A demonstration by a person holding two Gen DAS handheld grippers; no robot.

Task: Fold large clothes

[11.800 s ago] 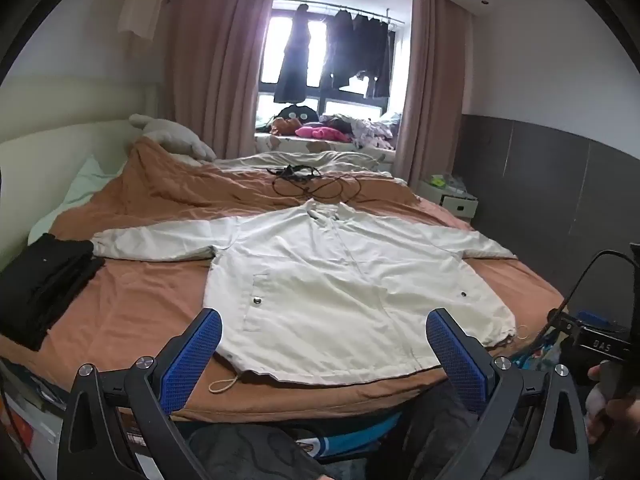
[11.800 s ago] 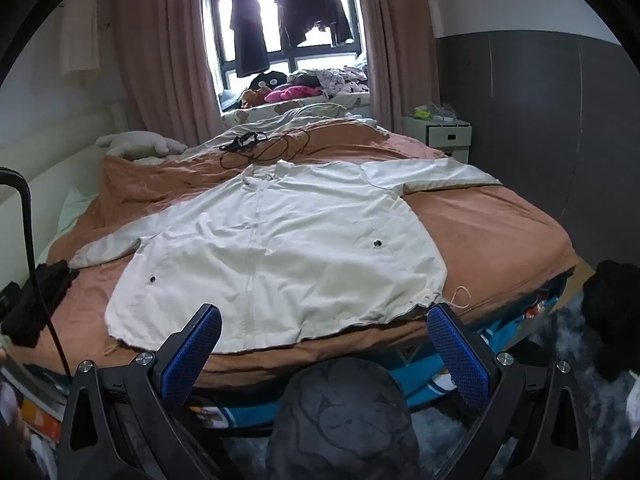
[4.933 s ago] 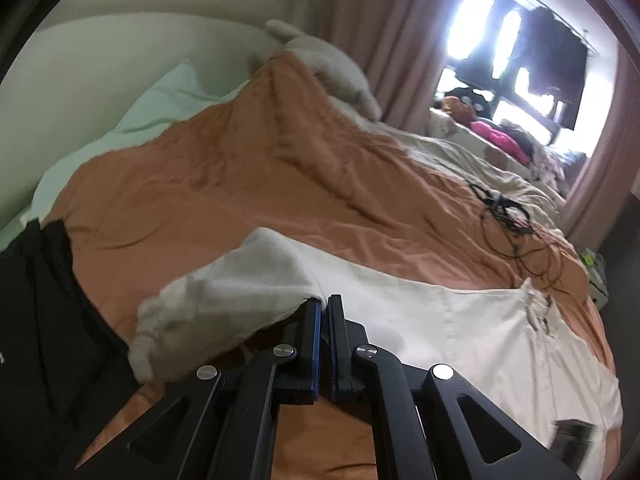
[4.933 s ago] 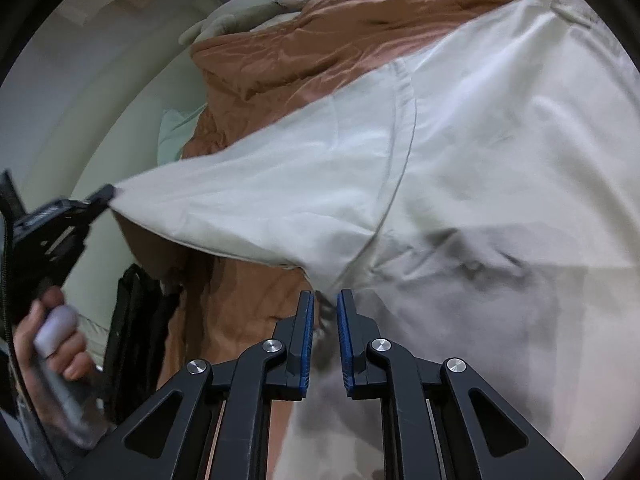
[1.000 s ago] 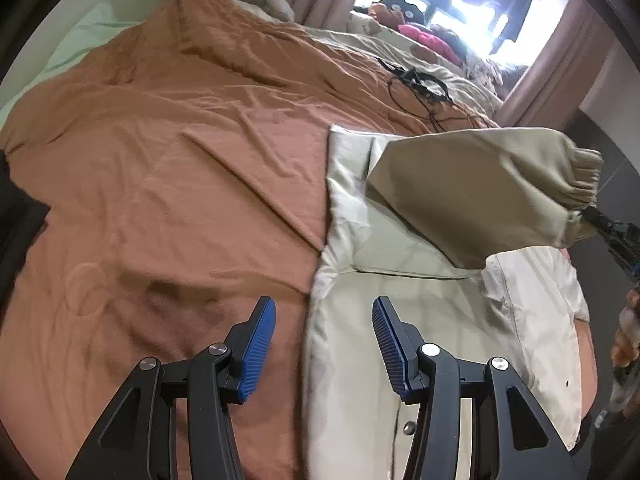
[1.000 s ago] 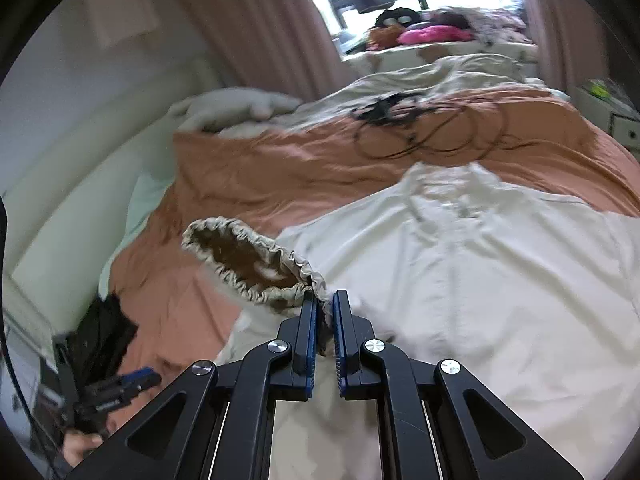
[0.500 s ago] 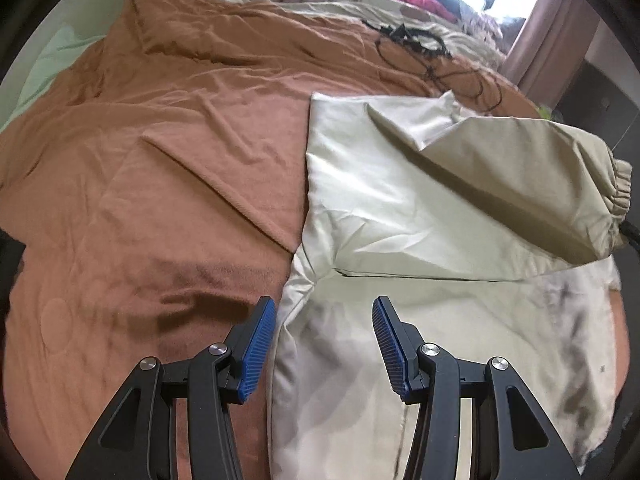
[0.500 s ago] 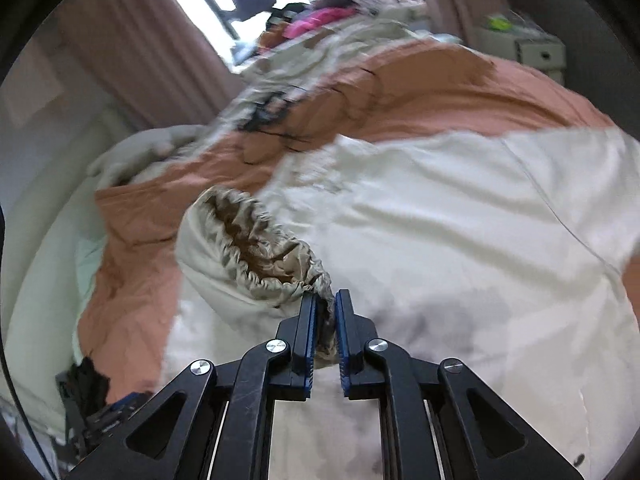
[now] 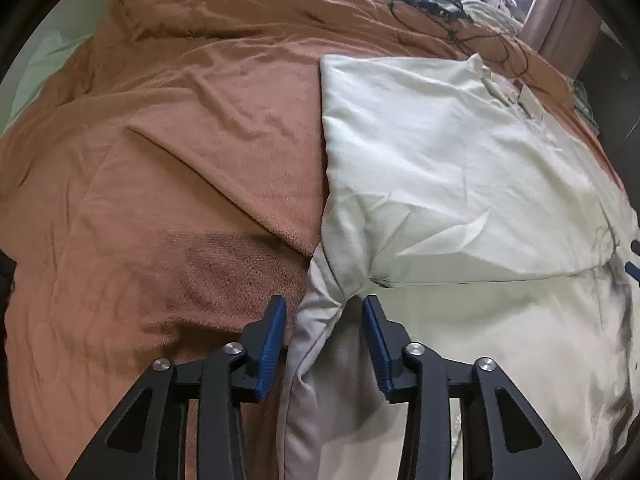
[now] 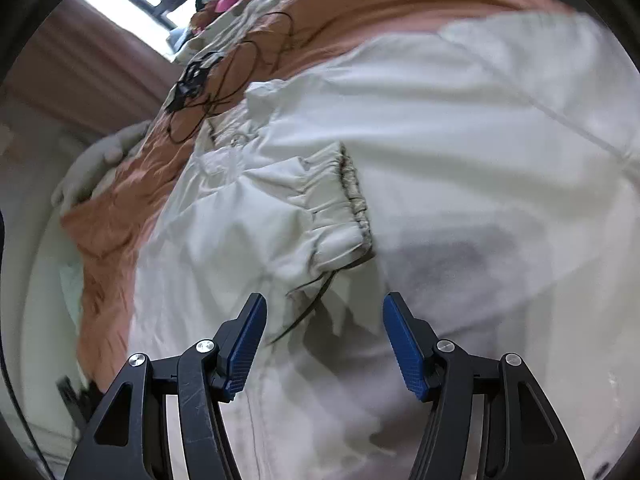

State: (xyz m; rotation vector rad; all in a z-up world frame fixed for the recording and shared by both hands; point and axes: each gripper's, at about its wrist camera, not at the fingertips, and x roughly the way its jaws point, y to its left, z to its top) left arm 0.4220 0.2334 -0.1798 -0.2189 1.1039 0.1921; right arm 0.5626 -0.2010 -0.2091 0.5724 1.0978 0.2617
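Observation:
A cream white jacket (image 9: 460, 184) lies spread on the brown blanket (image 9: 168, 168). One sleeve is folded across its body; the gathered cuff (image 10: 352, 200) rests on the jacket (image 10: 480, 152) in the right wrist view. My left gripper (image 9: 324, 320) is open, its jaws on either side of the jacket's side edge at the armpit fold. My right gripper (image 10: 324, 328) is open and empty, just short of the cuff and above the jacket body.
Black cables (image 9: 448, 4) lie on the blanket beyond the collar and also show in the right wrist view (image 10: 208, 80). A grey plush toy (image 10: 96, 164) sits by the headboard. Pale green pillow (image 9: 44, 64) at far left. Curtain (image 10: 80, 68) behind the bed.
My right gripper has opened and let go of the cuff, which now lies on the jacket body. My left gripper has moved closer to the jacket's side edge.

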